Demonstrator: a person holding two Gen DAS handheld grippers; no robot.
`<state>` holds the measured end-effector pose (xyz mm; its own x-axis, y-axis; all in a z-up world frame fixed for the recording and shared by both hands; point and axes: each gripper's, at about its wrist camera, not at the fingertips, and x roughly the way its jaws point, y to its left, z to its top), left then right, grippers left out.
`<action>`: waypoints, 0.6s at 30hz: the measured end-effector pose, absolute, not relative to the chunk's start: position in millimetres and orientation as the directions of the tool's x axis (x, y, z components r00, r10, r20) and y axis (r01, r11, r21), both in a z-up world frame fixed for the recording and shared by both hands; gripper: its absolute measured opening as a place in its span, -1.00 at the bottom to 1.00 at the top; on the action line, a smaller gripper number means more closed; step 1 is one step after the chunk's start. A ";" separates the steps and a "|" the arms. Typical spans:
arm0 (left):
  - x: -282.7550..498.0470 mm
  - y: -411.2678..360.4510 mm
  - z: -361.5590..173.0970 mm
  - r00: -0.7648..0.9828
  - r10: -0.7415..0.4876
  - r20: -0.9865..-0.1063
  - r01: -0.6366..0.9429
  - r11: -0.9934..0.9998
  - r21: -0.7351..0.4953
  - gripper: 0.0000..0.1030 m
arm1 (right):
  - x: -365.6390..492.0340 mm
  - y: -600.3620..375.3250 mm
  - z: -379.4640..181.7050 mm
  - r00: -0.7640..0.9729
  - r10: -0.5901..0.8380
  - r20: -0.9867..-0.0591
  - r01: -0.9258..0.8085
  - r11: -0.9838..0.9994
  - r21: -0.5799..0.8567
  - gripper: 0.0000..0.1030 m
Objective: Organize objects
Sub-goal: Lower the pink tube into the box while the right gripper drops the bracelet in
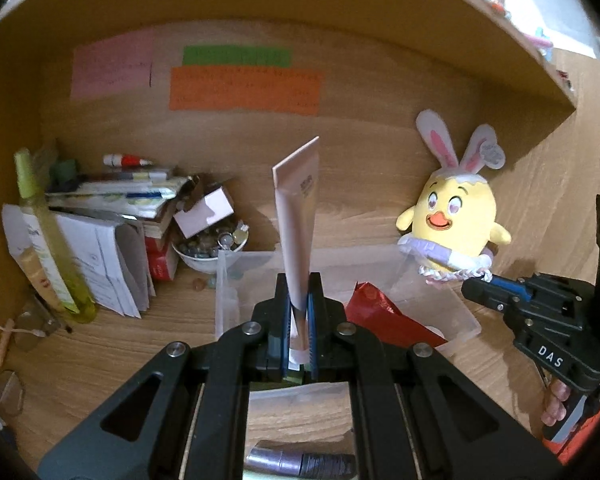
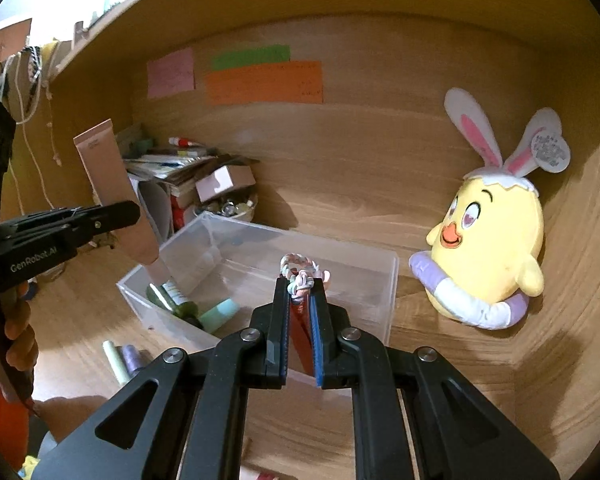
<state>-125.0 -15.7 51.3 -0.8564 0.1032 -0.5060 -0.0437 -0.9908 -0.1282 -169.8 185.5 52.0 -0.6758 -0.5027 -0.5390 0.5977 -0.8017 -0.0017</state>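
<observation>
The left gripper point(image 1: 299, 300) is clamped on a pink tube point(image 1: 298, 216), standing upright over the near end of a clear bin point(image 2: 392, 280) on the wooden shelf. The right gripper point(image 2: 302, 292) pinches a braided loop point(image 2: 300, 270) above the bin's middle. Inside the bin lie a green bottle point(image 2: 176, 300), a mint tube point(image 2: 220, 314) and a red packet point(image 1: 380, 312). Just right of the bin sits a chick plush point(image 2: 496, 248); beyond, left, a paper stack point(image 1: 112, 196) and a bowl point(image 1: 208, 248); sticky notes point(image 1: 244, 88) on the back wall
</observation>
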 end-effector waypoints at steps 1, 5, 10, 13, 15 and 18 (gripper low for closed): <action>-129.9 -16.0 47.7 -0.850 0.109 -0.515 -0.044 -0.990 -0.137 -0.88 | -172.5 184.3 49.6 -0.674 -0.499 -0.544 0.595 -0.804 -0.001 -0.84; -142.8 -16.1 35.8 -0.830 0.129 -0.542 -0.048 -0.986 -0.162 -0.88 | -183.4 180.2 36.5 -0.667 -0.478 -0.572 0.584 -0.812 -0.003 -0.84; -153.9 -12.0 24.5 -0.808 0.154 -0.569 -0.064 -0.982 -0.175 -0.88 | -196.7 178.7 21.2 -0.655 -0.454 -0.604 0.570 -0.822 -0.001 -0.84; -158.1 -7.9 18.9 -0.794 0.186 -0.578 -0.089 -0.977 -0.192 -0.88 | -204.0 178.6 12.2 -0.652 -0.430 -0.624 0.556 -0.831 -0.008 -0.84; -160.9 -5.7 15.1 -0.782 0.214 -0.586 -0.109 -0.972 -0.211 -0.88 | -208.3 177.1 6.5 -0.651 -0.412 -0.637 0.547 -0.837 -0.017 -0.84; -165.5 -2.1 9.3 -0.766 0.226 -0.601 -0.118 -0.970 -0.214 -0.88 | -212.2 175.4 1.1 -0.647 -0.394 -0.653 0.539 -0.842 -0.025 -0.84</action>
